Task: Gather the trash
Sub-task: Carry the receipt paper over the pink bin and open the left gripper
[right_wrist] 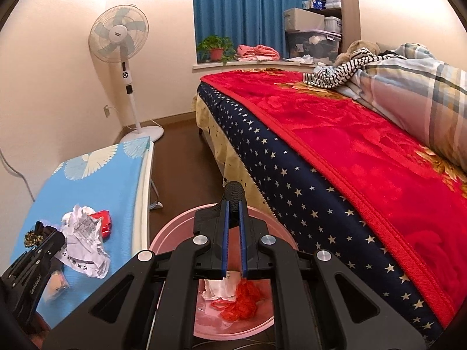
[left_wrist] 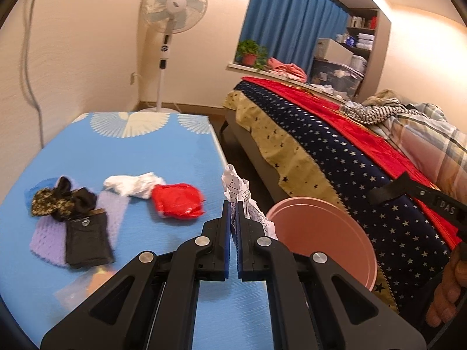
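Note:
My left gripper (left_wrist: 233,208) is shut on a crumpled white printed paper (left_wrist: 243,201), held over the right edge of the blue table (left_wrist: 122,151). The right wrist view shows the same paper (right_wrist: 84,239) in the left gripper (right_wrist: 59,237). A pink bin (left_wrist: 324,233) hangs between the table and the bed. My right gripper (right_wrist: 233,204) is shut on the bin's black handle (right_wrist: 233,194). White paper (right_wrist: 221,288) and red mesh (right_wrist: 245,300) lie inside the bin (right_wrist: 175,233). A red wrapper (left_wrist: 176,201) and a white crumpled tissue (left_wrist: 134,185) lie on the table.
Black socks (left_wrist: 76,201), a purple knitted cloth (left_wrist: 49,242) and a black pouch (left_wrist: 87,239) lie at the table's left. A bed (right_wrist: 350,151) with a red blanket is close on the right. A standing fan (left_wrist: 172,8) stands beyond the table. A clear packet (right_wrist: 57,285) lies on the table's near edge.

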`<state>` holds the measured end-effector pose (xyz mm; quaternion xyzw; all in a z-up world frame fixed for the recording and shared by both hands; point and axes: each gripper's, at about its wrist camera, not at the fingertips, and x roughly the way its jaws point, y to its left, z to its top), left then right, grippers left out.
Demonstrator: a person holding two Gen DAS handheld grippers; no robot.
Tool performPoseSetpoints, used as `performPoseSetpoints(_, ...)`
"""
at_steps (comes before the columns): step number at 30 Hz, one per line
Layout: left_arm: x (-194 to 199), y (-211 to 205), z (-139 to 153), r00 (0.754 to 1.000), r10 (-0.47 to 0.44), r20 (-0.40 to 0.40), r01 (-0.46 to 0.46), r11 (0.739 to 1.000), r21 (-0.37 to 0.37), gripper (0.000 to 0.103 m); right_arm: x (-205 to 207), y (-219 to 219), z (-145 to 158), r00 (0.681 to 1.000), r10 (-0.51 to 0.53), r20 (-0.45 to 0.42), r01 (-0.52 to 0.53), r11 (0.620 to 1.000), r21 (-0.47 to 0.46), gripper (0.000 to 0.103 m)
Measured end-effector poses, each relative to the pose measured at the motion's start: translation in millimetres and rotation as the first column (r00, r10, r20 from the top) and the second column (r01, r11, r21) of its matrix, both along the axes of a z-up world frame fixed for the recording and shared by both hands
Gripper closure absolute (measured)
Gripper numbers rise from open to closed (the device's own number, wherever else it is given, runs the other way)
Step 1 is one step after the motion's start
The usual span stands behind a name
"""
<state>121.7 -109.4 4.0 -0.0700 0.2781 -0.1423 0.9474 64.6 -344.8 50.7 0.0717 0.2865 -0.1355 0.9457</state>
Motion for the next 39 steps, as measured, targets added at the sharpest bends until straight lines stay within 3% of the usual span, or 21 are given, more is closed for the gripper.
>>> performPoseSetpoints(14, 15.7, -53.3, -16.4, 0.993, -0.115, 0.001, 0.115, 0.993, 0.022, 0.1, 4.6, -14.9, -11.1, 0.998, -0.066, -0.024, 0.065, 0.998, -0.017, 0.096)
performPoseSetpoints(34, 20.0, -71.5, -25.4, 0.985, -0.172, -0.018, 0.173, 0.985, 0.017, 0.1, 7.7, -19.1, -16.3, 0.996, -0.089, -0.03, 0.089, 0.996, -0.018, 0.096)
performPoseSetpoints(37, 19.7, -74.7, -24.9, 0.981, -0.192, -0.024, 0.192, 0.981, 0.008, 0.099, 8.3, -19.5, -18.1, 0.995, -0.083, -0.045, 0.083, 0.996, -0.013, 0.09)
performPoseSetpoints(39, 19.8, -75.7, -24.8, 0.978, -0.204, -0.033, 0.205, 0.979, 0.001, 0.094, 6.8, -20.2, -18.8, 0.994, -0.094, -0.049, 0.093, 0.996, -0.013, 0.079)
